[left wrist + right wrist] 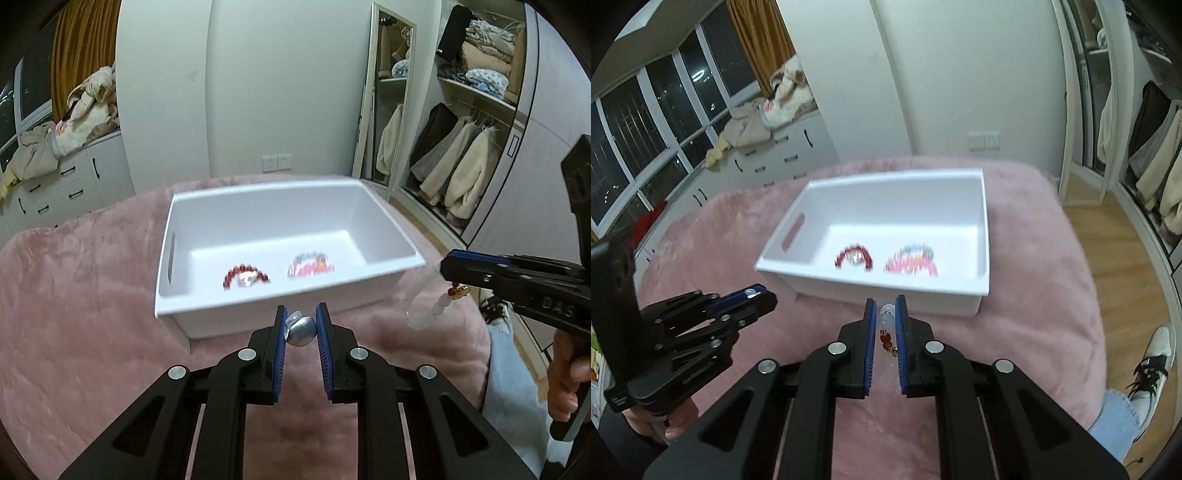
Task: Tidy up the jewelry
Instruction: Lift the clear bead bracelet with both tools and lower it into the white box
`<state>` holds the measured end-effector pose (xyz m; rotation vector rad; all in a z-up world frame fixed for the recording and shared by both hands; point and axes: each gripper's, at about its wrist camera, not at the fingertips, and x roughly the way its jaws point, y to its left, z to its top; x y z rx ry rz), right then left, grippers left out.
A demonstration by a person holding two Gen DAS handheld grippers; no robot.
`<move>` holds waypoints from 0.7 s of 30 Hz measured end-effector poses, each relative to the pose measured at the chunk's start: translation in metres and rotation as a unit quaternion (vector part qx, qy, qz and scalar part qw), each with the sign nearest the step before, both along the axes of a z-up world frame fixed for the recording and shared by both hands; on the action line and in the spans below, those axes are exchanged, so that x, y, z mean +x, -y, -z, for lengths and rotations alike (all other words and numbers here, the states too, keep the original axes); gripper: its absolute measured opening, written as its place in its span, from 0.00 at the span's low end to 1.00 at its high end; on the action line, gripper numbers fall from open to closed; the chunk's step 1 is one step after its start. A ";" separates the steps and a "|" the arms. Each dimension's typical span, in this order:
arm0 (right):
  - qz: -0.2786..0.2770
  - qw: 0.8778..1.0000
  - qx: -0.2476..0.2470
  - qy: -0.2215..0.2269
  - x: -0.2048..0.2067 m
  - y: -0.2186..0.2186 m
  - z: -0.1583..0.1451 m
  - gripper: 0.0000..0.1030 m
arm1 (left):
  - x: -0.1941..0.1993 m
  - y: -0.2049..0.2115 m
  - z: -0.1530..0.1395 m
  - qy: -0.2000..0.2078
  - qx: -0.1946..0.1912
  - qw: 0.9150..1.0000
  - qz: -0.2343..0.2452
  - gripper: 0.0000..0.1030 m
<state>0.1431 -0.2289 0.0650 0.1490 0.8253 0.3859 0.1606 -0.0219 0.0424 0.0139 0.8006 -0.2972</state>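
Observation:
A white plastic bin [258,306] [886,291] sits on the pink plush bedspread. Inside it lie a red bead bracelet [245,277] [854,256] and a pink multicoloured bracelet [311,264] [911,260]. My left gripper [301,325] [755,293] is shut on a small silver ball piece of jewelry [302,329], held just before the bin's near wall. My right gripper [885,314] [448,269] is shut on a clear bead bracelet [424,299] [886,325] with a red-gold charm, hanging to the right of the bin.
The pink bedspread [74,314] [720,229] covers the bed. White drawers with piled clothes [55,177] stand at the left. A mirror [388,110] and open wardrobe [472,129] stand at the right, over a wooden floor [1115,258]. A person's leg and shoe [1152,358] are nearby.

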 end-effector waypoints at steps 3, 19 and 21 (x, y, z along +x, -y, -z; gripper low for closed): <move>0.003 1.000 0.001 0.007 0.004 0.005 -0.012 0.10 | 0.006 0.000 -0.008 0.004 0.002 1.000 0.000 0.20; 0.007 1.000 0.011 0.018 0.060 0.004 -0.028 0.10 | 0.061 -0.006 -0.021 0.003 0.009 1.000 -0.012 0.20; 0.006 1.000 0.015 0.018 0.071 0.005 -0.028 0.10 | 0.070 -0.008 -0.019 -0.001 0.009 1.000 -0.016 0.20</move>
